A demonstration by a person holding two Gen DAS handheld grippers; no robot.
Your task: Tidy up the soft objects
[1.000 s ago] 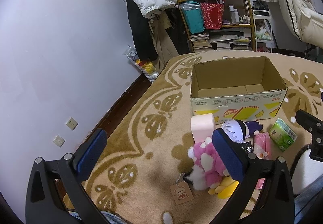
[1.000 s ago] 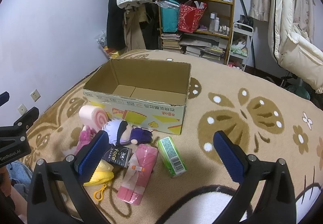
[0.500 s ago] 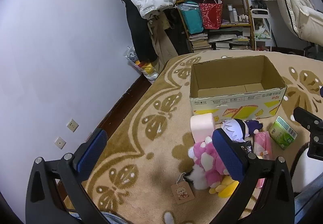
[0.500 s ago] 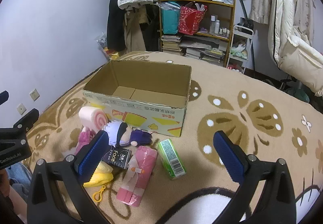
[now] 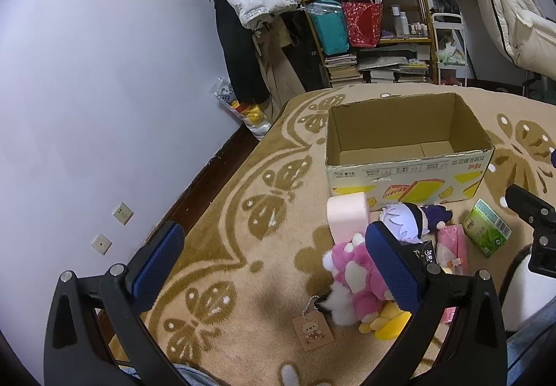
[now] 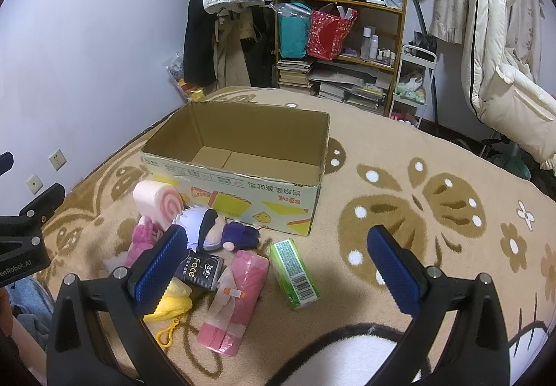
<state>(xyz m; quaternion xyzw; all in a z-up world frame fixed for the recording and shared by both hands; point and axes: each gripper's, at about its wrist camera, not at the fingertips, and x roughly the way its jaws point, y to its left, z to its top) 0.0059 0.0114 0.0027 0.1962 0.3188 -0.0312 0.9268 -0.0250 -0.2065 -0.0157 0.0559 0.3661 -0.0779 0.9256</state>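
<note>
An empty open cardboard box point(image 5: 410, 142) point(image 6: 236, 156) stands on the patterned rug. In front of it lies a pile: a pink swirl-roll cushion point(image 6: 158, 203) point(image 5: 347, 212), a white-haired doll in purple point(image 6: 219, 229) point(image 5: 410, 217), a pink plush point(image 5: 358, 278) point(image 6: 142, 240), a yellow plush point(image 6: 173, 299), a black Face pack point(image 6: 199, 269), a pink tissue pack point(image 6: 236, 292) and a green tissue pack point(image 6: 295, 273) point(image 5: 486, 231). My left gripper point(image 5: 274, 267) is open and empty, held above the rug left of the pile. My right gripper point(image 6: 274, 271) is open and empty above the packs.
A shelf point(image 6: 340, 38) with bags, books and bottles stands behind the box, with hanging coats point(image 6: 229, 3) to its left. A white padded chair point(image 6: 504, 73) is at the right. A wall point(image 5: 104, 73) with sockets runs along the left. A bear tag point(image 5: 312, 332) lies on the rug.
Both grippers have drifted slightly; the views shifted a little. Nothing was picked up or moved.
</note>
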